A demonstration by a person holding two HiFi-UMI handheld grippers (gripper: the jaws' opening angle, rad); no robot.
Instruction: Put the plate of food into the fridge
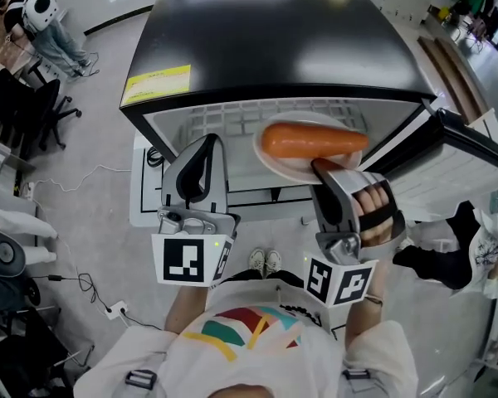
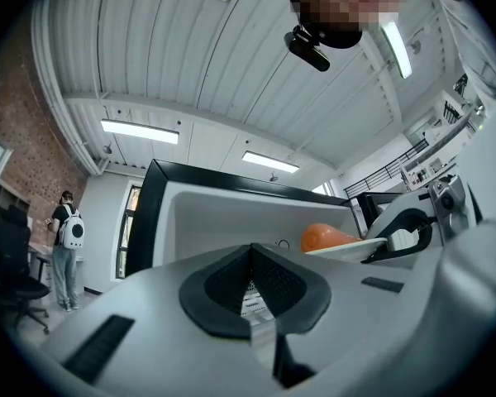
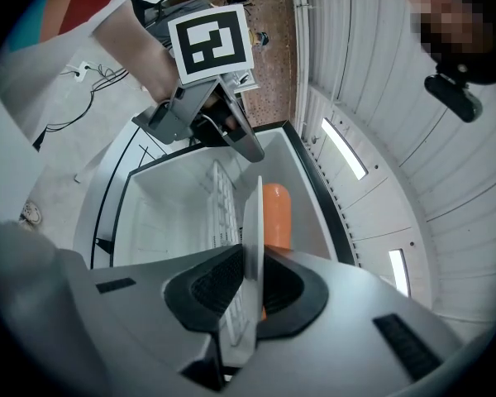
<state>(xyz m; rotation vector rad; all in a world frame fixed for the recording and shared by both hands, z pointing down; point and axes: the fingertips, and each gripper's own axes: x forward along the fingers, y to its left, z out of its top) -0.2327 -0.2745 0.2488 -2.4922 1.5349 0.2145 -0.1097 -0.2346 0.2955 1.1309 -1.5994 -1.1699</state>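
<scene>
A small black fridge (image 1: 274, 40) stands open before me, its white inside and wire shelf (image 1: 224, 118) showing. My right gripper (image 1: 322, 168) is shut on the near rim of a white plate (image 1: 274, 160) that carries an orange carrot (image 1: 311, 140), and it holds the plate level at the fridge's opening, over the shelf. In the right gripper view the plate (image 3: 252, 246) runs edge-on between the pads, with the carrot (image 3: 275, 217) beyond. My left gripper (image 1: 207, 143) is shut and holds nothing, just left of the plate, at the shelf's front.
The fridge door (image 1: 456, 164) hangs open to the right. At the far left are a person with a white backpack (image 1: 41, 15) and a black office chair (image 1: 25, 106). Cables and a power strip (image 1: 108, 309) lie on the floor at lower left.
</scene>
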